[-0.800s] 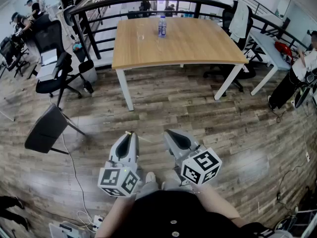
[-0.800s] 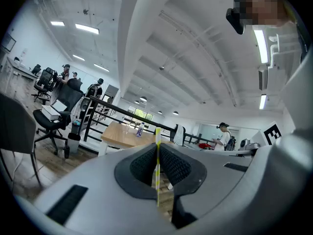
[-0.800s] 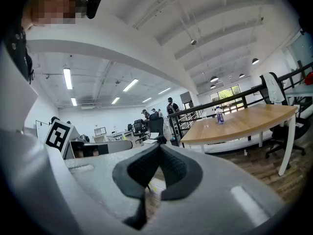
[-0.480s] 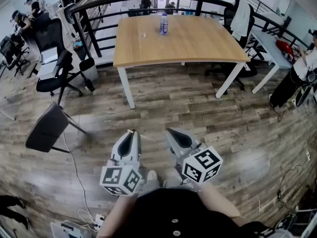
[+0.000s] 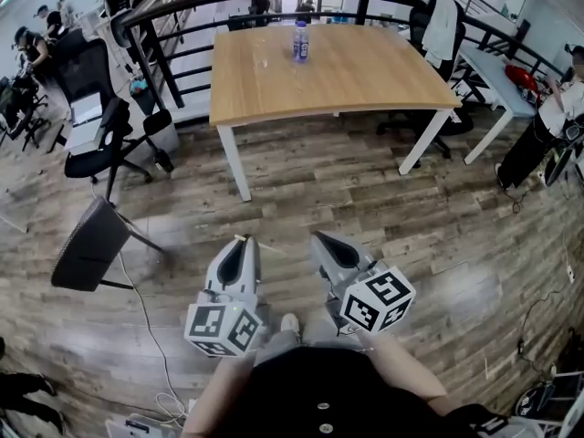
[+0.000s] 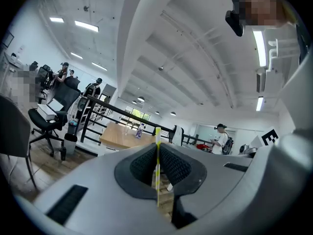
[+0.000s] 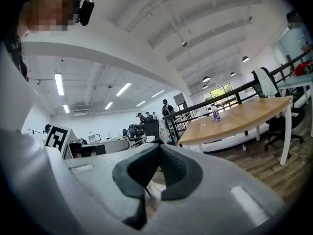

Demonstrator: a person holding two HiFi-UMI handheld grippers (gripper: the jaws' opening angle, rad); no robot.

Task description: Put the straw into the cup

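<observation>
Left tongs (image 5: pixel 242 245) pinch an upright yellow straw (image 6: pixel 157 165); right tongs (image 5: pixel 321 241) are pressed together, empty, both well short of the counter (image 5: pixel 365 76).

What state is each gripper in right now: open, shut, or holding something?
Left gripper: shut on the striped straw.
Right gripper: shut, nothing between its jaws.

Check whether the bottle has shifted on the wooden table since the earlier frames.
No. The bottle stands where it did, near the middle of the far edge of the table.
</observation>
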